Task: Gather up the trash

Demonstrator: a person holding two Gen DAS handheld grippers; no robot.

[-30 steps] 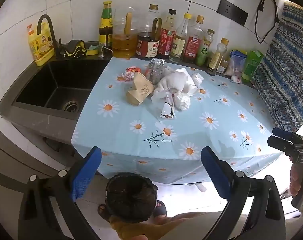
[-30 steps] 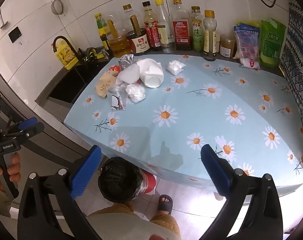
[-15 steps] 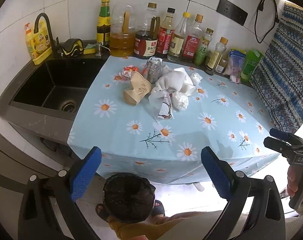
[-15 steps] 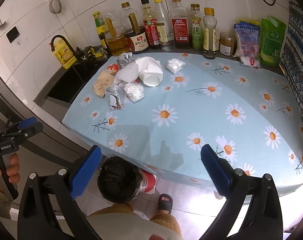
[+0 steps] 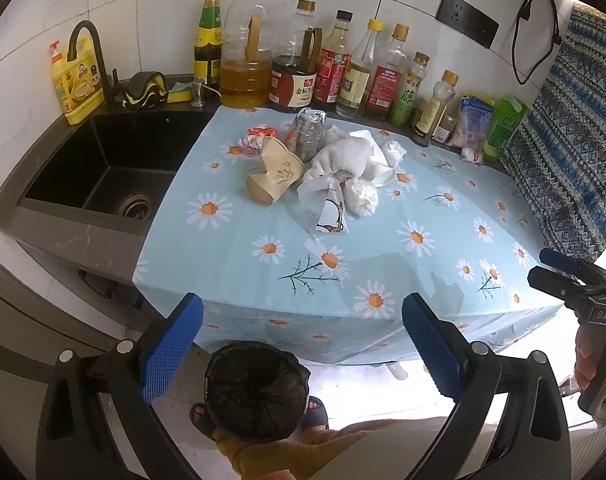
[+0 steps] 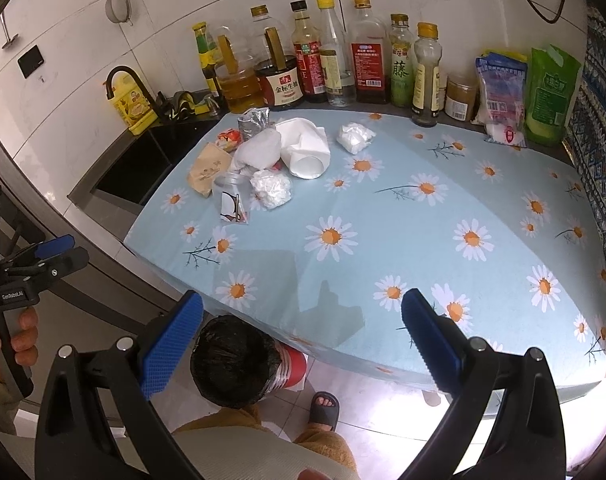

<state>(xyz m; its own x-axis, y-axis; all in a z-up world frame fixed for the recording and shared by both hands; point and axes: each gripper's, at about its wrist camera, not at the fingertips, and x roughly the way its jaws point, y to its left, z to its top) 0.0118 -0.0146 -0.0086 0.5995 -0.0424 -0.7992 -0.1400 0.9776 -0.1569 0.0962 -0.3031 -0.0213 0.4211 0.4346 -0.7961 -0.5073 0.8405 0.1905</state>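
Left-wrist view — what is seen of the trash, and where?

— A heap of trash (image 5: pixel 323 160) is seen piled on the far left part of the daisy tablecloth (image 5: pixel 383 264), near the sink (image 5: pixel 99 168). A crushed brown paper cup (image 5: pixel 275 176) is laid on its side at the heap's left; a white bundle (image 5: pixel 343 158) is set in the middle, with a crumpled white ball (image 5: pixel 361 198) and a clear printed wrapper (image 5: pixel 329 216) at its near edge. A foil packet (image 5: pixel 309 132) is stood behind, and a red-and-white wrapper (image 5: pixel 257 138) is found just beside it.

— And the bin?

— A bin lined with a black bag (image 5: pixel 257 390) is placed on the floor below the near table edge; its red side (image 6: pixel 293 366) is shown in the right-wrist view.

— How are the grippers held?

— The left gripper (image 5: pixel 301 346) is held above the bin with its blue pads (image 5: pixel 171 346) spread wide and nothing between them. The right gripper (image 6: pixel 301 344) is likewise spread apart and empty, held over the table's near edge. Both are kept well apart from the heap.

— What is behind?

— A row of bottles (image 5: pixel 335 68) is lined along the tiled wall, and a yellow soap dispenser (image 5: pixel 77 80) is stood by the black tap (image 5: pixel 93 48).
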